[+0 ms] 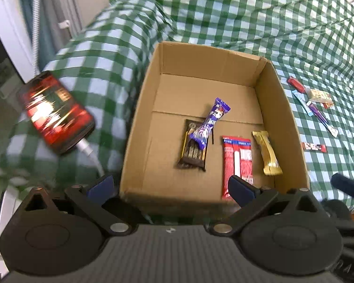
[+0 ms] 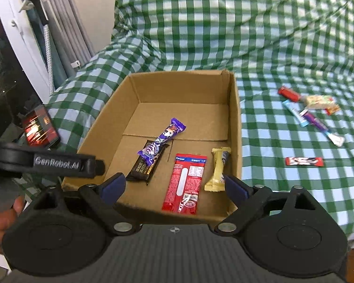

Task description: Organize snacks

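Note:
An open cardboard box (image 1: 276, 94) (image 2: 234, 118) sits on a green checked cloth. Inside lie a purple snack bar (image 1: 208, 122) (image 2: 161, 140) across a dark brown bar (image 1: 192, 153) (image 2: 144, 167), a red packet (image 1: 237, 160) (image 2: 186, 181) and a gold bar (image 1: 267, 153) (image 2: 218, 167). My left gripper (image 1: 170, 186) hangs open over the box's near wall with nothing between its fingers. My right gripper (image 2: 174, 186) is open too, above the near wall, empty. The left gripper also shows at the left edge of the right wrist view as a black bar (image 2: 47, 162).
Several loose snacks lie on the cloth right of the box: a red bar (image 1: 296, 85) (image 2: 288, 93), a pale packet (image 2: 318, 101), blue and purple sticks (image 1: 318, 114) (image 2: 313, 120), and a small red bar (image 1: 313, 147) (image 2: 304, 161). A phone (image 1: 56, 115) (image 2: 40, 127) on a white cable rests left of the box.

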The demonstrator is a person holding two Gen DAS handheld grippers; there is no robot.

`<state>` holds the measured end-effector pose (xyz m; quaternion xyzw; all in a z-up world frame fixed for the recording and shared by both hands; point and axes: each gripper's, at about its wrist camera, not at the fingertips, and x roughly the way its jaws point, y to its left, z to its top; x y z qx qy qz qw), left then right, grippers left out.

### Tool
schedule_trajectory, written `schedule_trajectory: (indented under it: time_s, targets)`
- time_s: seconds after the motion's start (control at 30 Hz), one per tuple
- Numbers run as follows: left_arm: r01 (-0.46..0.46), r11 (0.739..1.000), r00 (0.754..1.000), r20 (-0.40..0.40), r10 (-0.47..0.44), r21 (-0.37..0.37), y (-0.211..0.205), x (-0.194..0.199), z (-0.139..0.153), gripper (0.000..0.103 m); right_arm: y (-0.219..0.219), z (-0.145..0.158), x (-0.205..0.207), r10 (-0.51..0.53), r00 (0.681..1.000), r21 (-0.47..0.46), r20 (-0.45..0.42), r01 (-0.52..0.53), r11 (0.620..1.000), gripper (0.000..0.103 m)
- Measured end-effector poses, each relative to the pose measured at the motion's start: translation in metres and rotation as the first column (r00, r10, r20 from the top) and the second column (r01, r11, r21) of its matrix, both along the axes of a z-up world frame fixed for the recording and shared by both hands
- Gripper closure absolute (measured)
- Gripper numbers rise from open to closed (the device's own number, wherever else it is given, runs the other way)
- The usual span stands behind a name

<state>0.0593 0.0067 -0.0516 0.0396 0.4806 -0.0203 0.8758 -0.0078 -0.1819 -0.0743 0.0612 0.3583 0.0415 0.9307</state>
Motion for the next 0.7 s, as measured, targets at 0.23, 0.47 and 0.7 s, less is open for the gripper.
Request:
schedule_trajectory:
  time_s: [0.23,0.47,0.7]
  targets:
    - [-0.004,0.999,0.988,0.156,-0.003,0.045,-0.004,-0.062,0.023,0.000,0.008,0.012,-0.052,0.006,0.995,-0.059,0.095,0.000,0.998,0.007]
    - [0.007,0.999,0.978,0.207,-0.015,0.039,-0.012,-0.092,0.034,0.000,0.020,0.023,-0.091,0.050,0.983,-0.125,0.177,-0.028,0.992,0.004]
    - [0.009,0.999,0.971,0.239,-0.018,0.038,-0.011,-0.109,0.042,0.000,0.020,0.030,-0.107,0.050,0.977,-0.128,0.206,-0.024,0.991,0.004]
